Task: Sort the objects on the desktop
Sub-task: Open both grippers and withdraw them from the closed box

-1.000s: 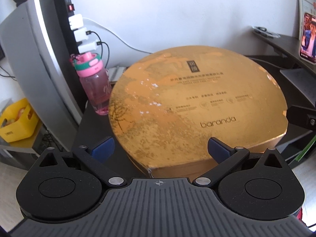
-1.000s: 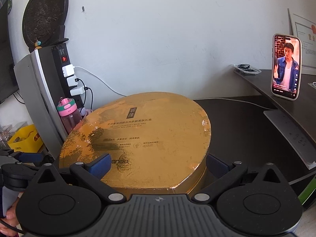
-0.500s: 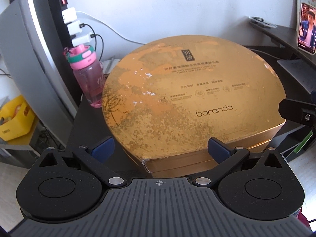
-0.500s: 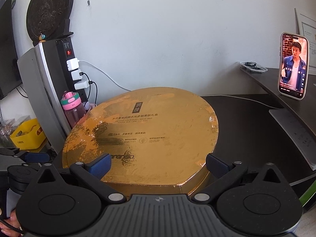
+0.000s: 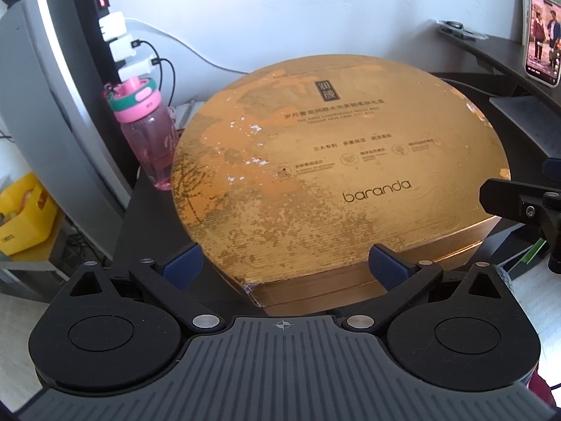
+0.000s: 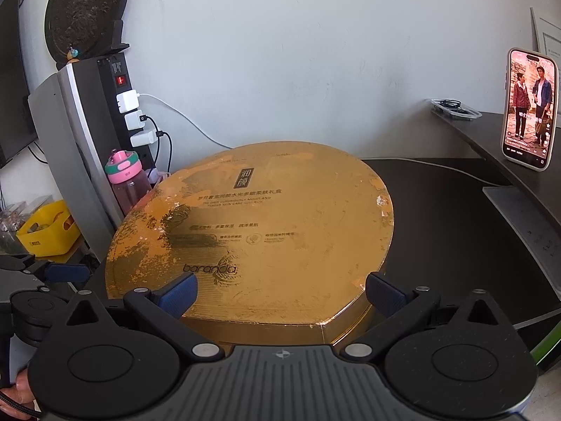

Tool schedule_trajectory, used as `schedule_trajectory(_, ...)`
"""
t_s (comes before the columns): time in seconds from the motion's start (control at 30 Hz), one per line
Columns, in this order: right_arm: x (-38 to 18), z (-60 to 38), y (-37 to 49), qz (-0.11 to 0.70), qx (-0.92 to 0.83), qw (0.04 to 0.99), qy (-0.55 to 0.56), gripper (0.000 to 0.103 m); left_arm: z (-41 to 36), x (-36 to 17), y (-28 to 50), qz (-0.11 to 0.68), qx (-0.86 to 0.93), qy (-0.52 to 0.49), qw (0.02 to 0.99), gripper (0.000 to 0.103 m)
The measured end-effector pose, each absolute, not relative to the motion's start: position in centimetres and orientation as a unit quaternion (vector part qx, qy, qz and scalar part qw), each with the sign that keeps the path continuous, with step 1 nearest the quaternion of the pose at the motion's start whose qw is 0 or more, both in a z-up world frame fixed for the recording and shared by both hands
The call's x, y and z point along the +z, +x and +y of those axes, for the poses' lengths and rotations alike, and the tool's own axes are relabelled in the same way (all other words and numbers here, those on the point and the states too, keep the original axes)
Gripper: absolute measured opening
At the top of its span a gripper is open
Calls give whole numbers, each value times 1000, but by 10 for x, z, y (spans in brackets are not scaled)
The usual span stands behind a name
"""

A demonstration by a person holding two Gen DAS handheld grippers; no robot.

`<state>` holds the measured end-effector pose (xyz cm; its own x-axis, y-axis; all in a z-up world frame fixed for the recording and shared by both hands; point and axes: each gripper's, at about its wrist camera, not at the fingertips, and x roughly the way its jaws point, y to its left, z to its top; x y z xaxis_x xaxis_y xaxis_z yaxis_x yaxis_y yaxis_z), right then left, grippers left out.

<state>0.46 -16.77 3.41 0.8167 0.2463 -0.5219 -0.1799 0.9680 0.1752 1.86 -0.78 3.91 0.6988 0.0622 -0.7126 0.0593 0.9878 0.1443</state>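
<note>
- Left wrist view, far left: a yellow bin (image 5: 24,217) sits low beside a grey tower (image 5: 45,105) carrying a power strip (image 5: 115,45) with white chargers plugged in
- Next along, a pink water bottle (image 5: 149,137) stands upright, just beside the left rim of the box
- Centre: a large round gold gift box (image 5: 336,175), lid on, lies flat on the dark desk (image 6: 455,228), filling most of both views
- Left gripper (image 5: 284,266) hangs at the box's near edge, jaws spread wide, holding nothing
- Right gripper (image 6: 280,291) sits likewise at the near edge, jaws wide apart, empty
- Judged handling: the box looks like stiff cardboard, broad and shallow, its foil top scuffed and probably slippery; far wider than either jaw opening, so the thin side wall or lid lip at opposite edges seems the only hold, one gripper each side; weight cannot be told
- Far right: a phone (image 6: 529,108) stands lit on a raised shelf, well apart from the box
</note>
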Motion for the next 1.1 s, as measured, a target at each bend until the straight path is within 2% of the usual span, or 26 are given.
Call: schedule_trajectory(1.1, 26, -189, 6, 289, 110, 948, 78, 103, -26, 37, 20, 390, -10, 97, 916, 103)
